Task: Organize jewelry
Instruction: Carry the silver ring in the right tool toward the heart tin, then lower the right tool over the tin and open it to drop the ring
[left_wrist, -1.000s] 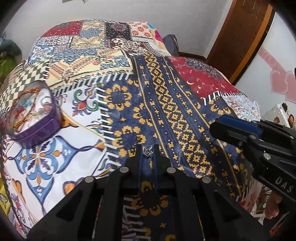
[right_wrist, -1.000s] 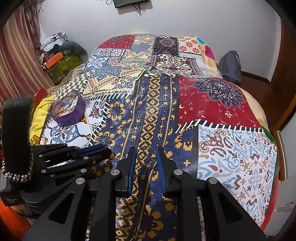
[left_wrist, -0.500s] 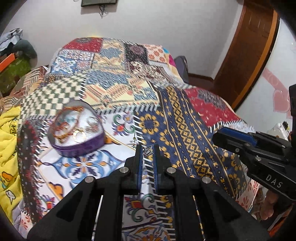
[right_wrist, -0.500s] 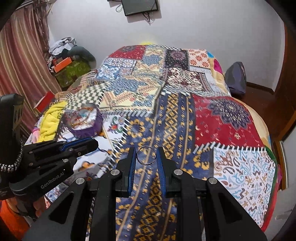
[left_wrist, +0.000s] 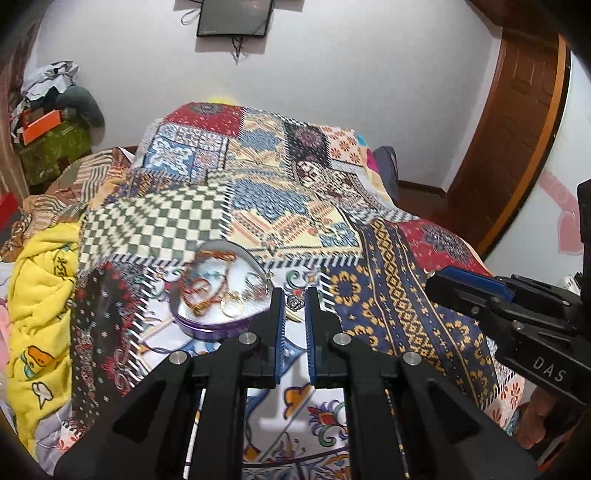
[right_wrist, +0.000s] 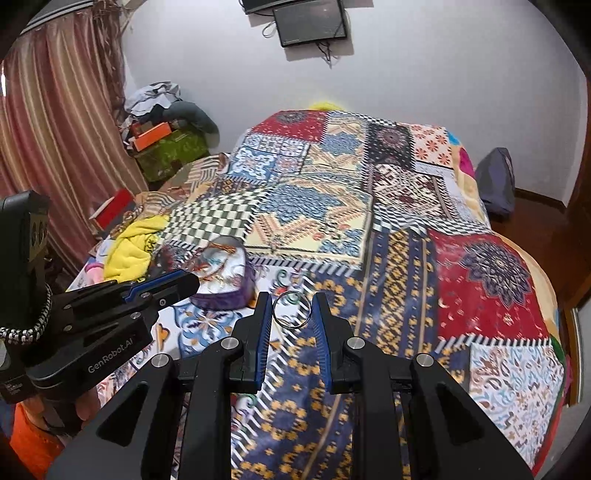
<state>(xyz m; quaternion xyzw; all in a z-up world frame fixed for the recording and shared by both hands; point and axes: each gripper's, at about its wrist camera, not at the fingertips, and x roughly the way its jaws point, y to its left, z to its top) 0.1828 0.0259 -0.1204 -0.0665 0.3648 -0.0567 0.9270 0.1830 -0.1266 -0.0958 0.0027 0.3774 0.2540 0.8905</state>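
A purple heart-shaped jewelry box (left_wrist: 218, 291) lies open on the patchwork bedspread, with beaded and gold pieces inside; it also shows in the right wrist view (right_wrist: 223, 278). My left gripper (left_wrist: 294, 304) is shut on a small silver crown-like ring (left_wrist: 295, 302), just right of the box. My right gripper (right_wrist: 291, 308) is shut on a thin silver hoop ring (right_wrist: 291, 309), right of the box and above the bedspread. The left gripper's side (right_wrist: 162, 286) shows in the right wrist view, in front of the box.
The patchwork bedspread (right_wrist: 406, 258) covers the whole bed. A yellow blanket (left_wrist: 40, 295) is bunched at the left edge. A cluttered green box (right_wrist: 170, 151) and a curtain (right_wrist: 55, 147) stand at the left. A dark bag (right_wrist: 495, 181) and a wooden door (left_wrist: 517, 129) are at the right.
Both grippers have tilted up and moved left toward the jewelry box, which now sits close to the left fingertips. Each gripper still holds its ring.
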